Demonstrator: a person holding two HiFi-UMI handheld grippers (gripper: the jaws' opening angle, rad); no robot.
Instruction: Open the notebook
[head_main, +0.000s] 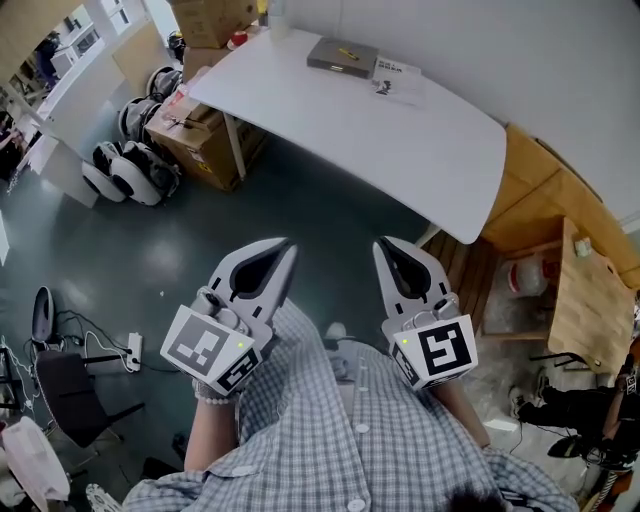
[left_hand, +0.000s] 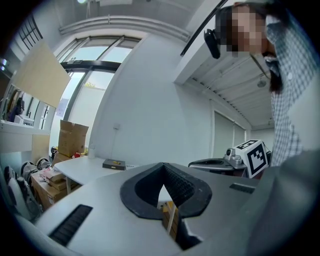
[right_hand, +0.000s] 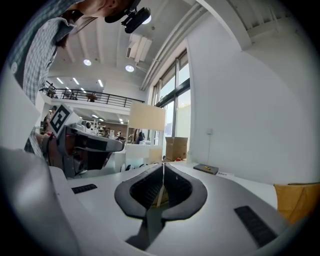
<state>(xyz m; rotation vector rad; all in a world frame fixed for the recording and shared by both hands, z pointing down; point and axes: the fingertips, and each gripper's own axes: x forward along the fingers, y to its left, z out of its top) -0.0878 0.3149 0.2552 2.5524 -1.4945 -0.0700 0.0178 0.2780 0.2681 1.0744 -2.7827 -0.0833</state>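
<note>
Left gripper (head_main: 288, 245) and right gripper (head_main: 383, 243) both have their jaws pressed together, nothing in them. The notebook (head_main: 343, 56) lies closed at the white table's (head_main: 400, 140) far edge, well apart from both. The little yellow thing on its cover is too small to make out.

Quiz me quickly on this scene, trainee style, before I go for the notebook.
1. True or false: the notebook lies flat on the table.
2. The left gripper is: A) open B) shut and empty C) shut on the notebook.
3. What lies beside the notebook, to its right in the head view?
Key: 1 true; 2 B; 3 a leaflet.
</note>
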